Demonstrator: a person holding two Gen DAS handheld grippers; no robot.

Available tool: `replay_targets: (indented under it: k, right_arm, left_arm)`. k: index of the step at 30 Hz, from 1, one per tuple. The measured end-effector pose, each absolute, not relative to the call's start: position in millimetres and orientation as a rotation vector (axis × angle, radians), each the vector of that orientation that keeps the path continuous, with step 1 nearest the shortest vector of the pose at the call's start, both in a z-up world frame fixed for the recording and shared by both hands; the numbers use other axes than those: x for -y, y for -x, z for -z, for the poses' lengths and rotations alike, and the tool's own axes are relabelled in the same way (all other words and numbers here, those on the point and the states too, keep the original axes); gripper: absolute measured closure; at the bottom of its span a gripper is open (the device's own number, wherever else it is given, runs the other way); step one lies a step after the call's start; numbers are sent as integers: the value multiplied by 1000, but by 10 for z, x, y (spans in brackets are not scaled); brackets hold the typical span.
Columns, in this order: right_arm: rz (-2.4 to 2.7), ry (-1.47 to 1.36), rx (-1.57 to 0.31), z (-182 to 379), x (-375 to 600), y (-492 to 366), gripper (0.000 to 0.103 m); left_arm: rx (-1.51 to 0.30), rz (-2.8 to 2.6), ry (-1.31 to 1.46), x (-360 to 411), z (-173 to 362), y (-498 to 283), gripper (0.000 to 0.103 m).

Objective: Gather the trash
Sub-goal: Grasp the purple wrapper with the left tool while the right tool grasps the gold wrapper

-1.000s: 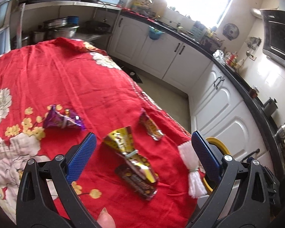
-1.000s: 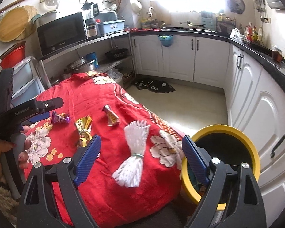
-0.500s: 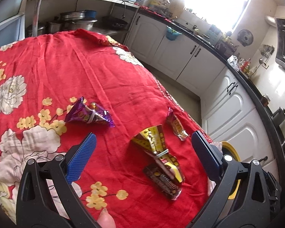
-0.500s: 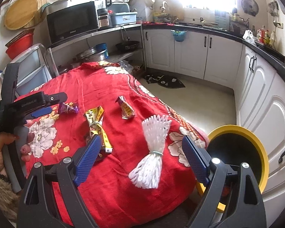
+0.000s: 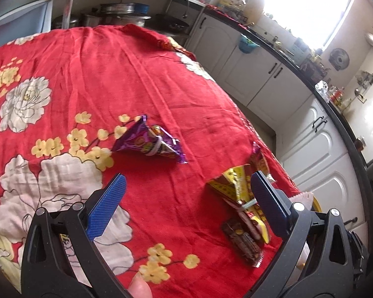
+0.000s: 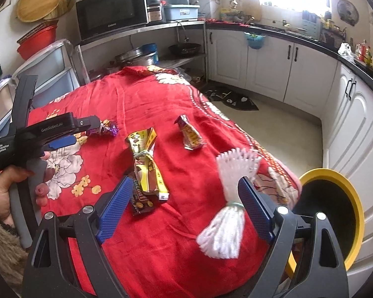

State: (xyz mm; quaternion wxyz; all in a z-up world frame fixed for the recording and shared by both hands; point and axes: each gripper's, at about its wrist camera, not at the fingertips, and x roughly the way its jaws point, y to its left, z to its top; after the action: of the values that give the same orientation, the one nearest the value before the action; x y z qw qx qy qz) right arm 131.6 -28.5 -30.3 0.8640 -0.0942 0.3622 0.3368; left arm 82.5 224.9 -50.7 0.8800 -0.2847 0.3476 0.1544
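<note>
Nearest the right gripper (image 6: 184,203), whose fingers stand spread wide and hold nothing, a white foam-net sleeve (image 6: 230,198) lies on the red floral cloth (image 6: 136,99) covering the surface, its long axis running near to far and its banded waist just inside the right finger. The yellow-rimmed bin (image 6: 335,213) stands on the floor off the surface's right edge, close to that sleeve. Left of the sleeve a yellow wrapper (image 6: 146,164) tied over a dark chocolate wrapper (image 6: 140,200) lies lengthwise too, with a small orange wrapper (image 6: 190,136) farther back. The left gripper (image 5: 186,206), fingers likewise released and empty, points at the purple wrapper (image 5: 149,142), which lies ahead and slightly left of centre, long axis across the fingers; the left hand looks the better placed for it, the right for the sleeve.
</note>
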Motion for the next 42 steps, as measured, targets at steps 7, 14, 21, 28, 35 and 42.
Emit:
replay_targets:
  k: [7, 14, 21, 28, 35, 42]
  right_arm:
    - [-749, 212, -800, 415, 34, -1427, 23]
    - [-792, 223, -851, 560, -211, -1551, 29]
    - [-827, 235, -913, 700, -507, -1707, 39]
    - [-846, 214, -981, 815, -689, -1819, 51]
    - [-843, 204, -1040, 928, -768, -1891, 65]
    - [-860, 162, -1005, 828, -682, -1894, 69]
  left_arm:
    - [-728, -331, 672, -2429, 651, -882, 11]
    - [-741, -326, 766, -2569, 785, -948, 11]
    - [-736, -313, 851, -2675, 852, -1076, 19]
    - [-721, -335, 912, -2781, 899, -1172, 22]
    - [-722, -392, 917, -2870, 929, -1217, 35]
    - [-742, -443, 883, -2967, 951, -1212, 68]
